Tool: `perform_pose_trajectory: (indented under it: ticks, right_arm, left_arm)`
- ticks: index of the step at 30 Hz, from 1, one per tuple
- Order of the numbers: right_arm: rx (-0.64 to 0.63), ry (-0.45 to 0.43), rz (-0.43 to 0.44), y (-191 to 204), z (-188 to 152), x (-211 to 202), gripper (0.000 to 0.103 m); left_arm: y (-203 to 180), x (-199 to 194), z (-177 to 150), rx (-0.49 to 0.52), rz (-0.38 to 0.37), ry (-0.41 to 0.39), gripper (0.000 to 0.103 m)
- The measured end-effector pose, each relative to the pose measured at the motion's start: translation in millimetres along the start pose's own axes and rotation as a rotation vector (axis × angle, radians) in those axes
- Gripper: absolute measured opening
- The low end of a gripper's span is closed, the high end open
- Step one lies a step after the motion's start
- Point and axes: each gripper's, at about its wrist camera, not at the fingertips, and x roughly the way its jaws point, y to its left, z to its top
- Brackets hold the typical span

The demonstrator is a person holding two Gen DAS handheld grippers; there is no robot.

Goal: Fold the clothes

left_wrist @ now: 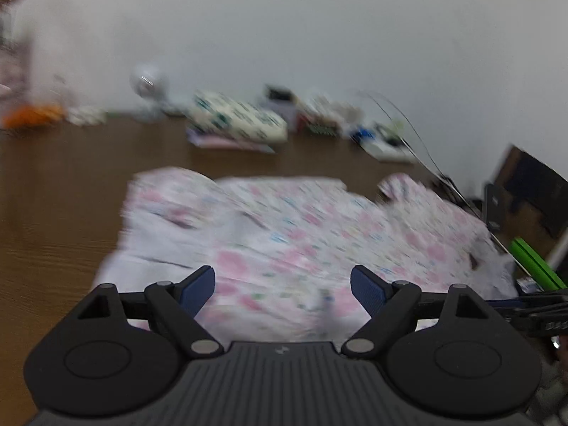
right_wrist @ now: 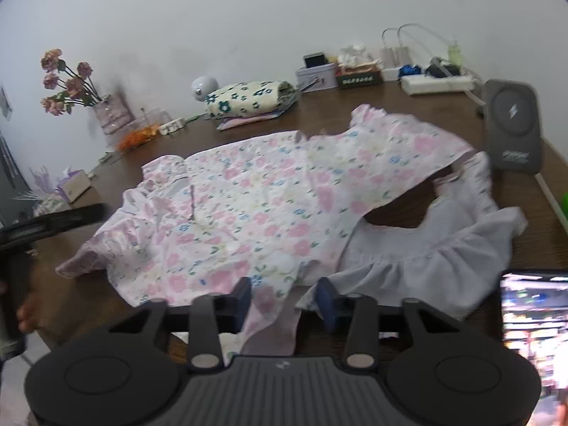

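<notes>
Blur smears the floral garment (left_wrist: 284,234) beyond the left tool (left_wrist: 283,289).

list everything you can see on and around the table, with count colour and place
floral garment: 1, white with pink and blue flowers, spread across the middle of the table
table: 1, dark brown wood, under everything
folded clothes: 1 stack, cream with dark green flowers on top, far side by the wall
flowers in vase: 1 bunch, dusty pink, far left by the wall
tin box: 1, pale lilac, far side
power strip: 1, white, far right
charger stand: 1, grey, right edge
phone screen: 1, lit, near right
left gripper: black with blue pads, open above the garment
right gripper: black with blue pads, jaws apart around the garment's near edge
</notes>
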Motion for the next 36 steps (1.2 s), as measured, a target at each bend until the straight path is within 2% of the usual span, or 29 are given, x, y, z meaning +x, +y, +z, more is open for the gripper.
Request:
perform_pose_trajectory:
  ticks: [1,3,4,6,7,8,9,10,11,13,14,16,18,19,20,22,23,27,29,32,33,34,35,36]
  right_arm:
    - [-0.027,-0.005,0.0,1.1,-1.6,1.5,0.007]
    - [-0.073,-0.017,0.04,3.1,-5.7,-2.3,0.003]
    - [-0.135,-0.011,0.061,6.1,-7.9,-7.2,0.002]
    - [-0.27,0.004,0.104,12.5,-12.2,-17.8,0.003]
    - [-0.29,0.001,0.098,11.7,-11.9,-23.7,0.005]
    - [-0.304,-0.003,0.088,10.5,-11.2,-29.7,0.01]
    - [-0.279,-0.014,0.094,6.6,-7.1,-34.7,0.013]
    - [-0.264,-0.037,0.11,4.8,-1.2,-35.9,0.024]
    - [-0.251,-0.061,0.128,3.2,4.9,-36.6,0.046]
    - [-0.256,-0.085,0.158,4.1,16.4,-28.6,0.068]
    - [-0.277,-0.081,0.169,7.1,21.8,-18.8,0.07]
    - [-0.297,-0.06,0.198,10.2,22.6,-10.8,0.069]
    - [-0.315,-0.037,0.227,13.2,22.7,-3.6,0.061]
    - [-0.325,-0.026,0.242,14.7,22.8,0.0,0.051]
    - [-0.334,-0.015,0.257,16.2,22.9,3.6,0.029]
    - [-0.352,0.008,0.286,19.1,23.0,10.9,0.007]
    - [-0.361,0.019,0.301,20.6,23.1,14.5,0.007]
    - [-0.596,-0.121,0.431,44.9,-7.4,-31.1,0.007]
    - [-0.694,-0.104,0.506,53.3,-23.3,-45.3,0.007]
    - [-0.758,-0.013,0.584,57.0,-36.6,-43.8,0.008]
    - [-0.769,-0.007,0.586,56.4,-38.3,-44.4,0.013]
    - [-0.78,-0.005,0.586,55.5,-39.5,-45.1,0.026]
    - [-0.79,-0.002,0.586,54.7,-40.8,-45.8,0.046]
    - [-0.763,-0.033,0.587,49.5,-35.7,-50.0,0.055]
  left_arm:
    - [-3.3,9.4,2.3,0.009,-0.01,0.036,0.086]
    - [-5.2,28.7,9.9,0.002,0.0,0.094,0.084]
    - [-4.3,38.2,14.8,-0.01,0.014,0.116,0.082]
    - [-3.5,53.5,26.0,-0.018,0.023,0.152,0.082]
    - [-4.6,58.8,30.3,-0.014,0.023,0.171,0.08]
    - [-6.7,58.3,29.7,0.0,0.023,0.193,0.078]
    - [-9.8,64.0,28.6,0.027,0.023,0.22,0.071]
    - [-15.0,67.9,25.2,0.066,0.022,0.246,0.061]
    - [-20.3,71.7,21.9,0.105,0.022,0.272,0.054]
    - [-26.7,74.8,15.0,0.153,0.019,0.298,0.025]
    - [-26.9,72.2,12.1,0.152,0.017,0.294,0.022]
    - [-22.8,63.7,10.3,0.123,0.016,0.283,0.006]
    - [-17.9,47.2,8.6,0.086,0.029,0.247,0.005]
    - [-15.2,35.6,7.7,0.061,0.038,0.22,0.004]
    - [-12.4,21.2,6.4,0.017,0.038,0.186,0.004]
    - [-6.3,-6.6,-4.4,-0.06,0.052,0.146,0.004]
    - [-3.0,-20.2,-12.5,-0.096,0.063,0.135,0.004]
    - [10.1,-74.4,-44.8,-0.24,0.108,0.09,0.004]
    - [16.6,-101.6,-61.0,-0.312,0.13,0.067,0.004]
    - [26.2,-140.7,-86.3,-0.418,0.168,0.034,0.004]
    - [27.9,-145.7,-98.5,-0.449,0.196,0.033,0.004]
    - [28.7,-148.9,-105.3,-0.472,0.212,0.033,0.004]
    - [28.3,-152.5,-106.2,-0.478,0.23,0.015,0.006]
    - [27.8,-156.0,-107.1,-0.484,0.247,-0.004,0.009]
